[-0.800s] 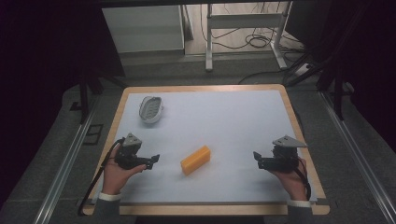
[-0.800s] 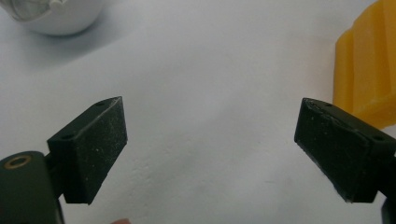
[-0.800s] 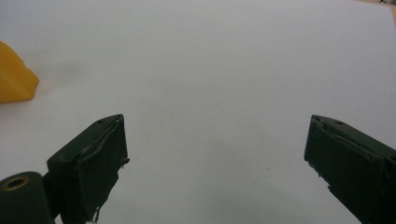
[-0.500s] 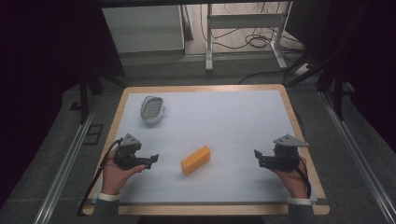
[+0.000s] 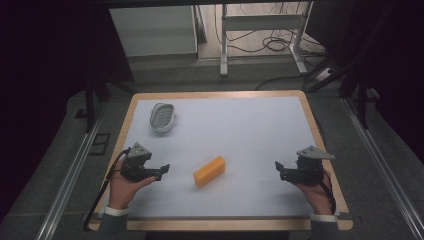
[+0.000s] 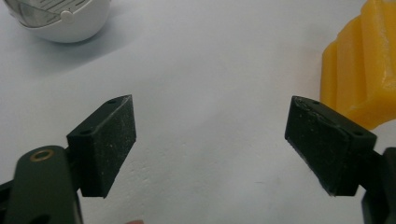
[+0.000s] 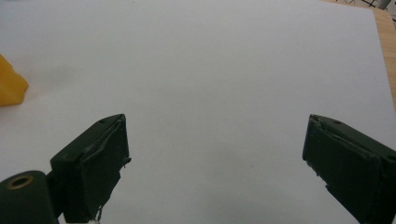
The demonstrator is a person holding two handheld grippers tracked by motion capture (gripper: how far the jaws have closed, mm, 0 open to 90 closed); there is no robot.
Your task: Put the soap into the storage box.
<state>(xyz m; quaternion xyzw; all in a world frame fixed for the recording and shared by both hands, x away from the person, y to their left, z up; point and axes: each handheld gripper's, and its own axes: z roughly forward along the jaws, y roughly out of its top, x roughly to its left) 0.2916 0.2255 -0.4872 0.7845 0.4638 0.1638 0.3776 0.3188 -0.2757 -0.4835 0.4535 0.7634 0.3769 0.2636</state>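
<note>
An orange-yellow ridged block [image 5: 209, 171] lies flat near the middle front of the white table mat [image 5: 240, 130]. My left gripper [image 5: 162, 170] rests low at the block's left, open, with nothing between its jaws. In the left gripper view the block [image 6: 362, 70] sits ahead to the right, beyond the right pad, and the left gripper [image 6: 210, 149] stands wide apart. My right gripper [image 5: 278, 170] is open at the front right, well clear of the block. In the right gripper view the right gripper [image 7: 215, 163] frames bare mat, with the block's corner [image 7: 10, 86] at the far left.
A white oval dish with a slotted insert [image 5: 162, 117] sits at the back left of the mat, also seen as the white dish [image 6: 60, 18] in the left gripper view. The wooden table edge [image 5: 320, 145] frames the mat. Metal rails run on both sides below.
Both hands have stayed nearly in place. The block and the dish have not moved.
</note>
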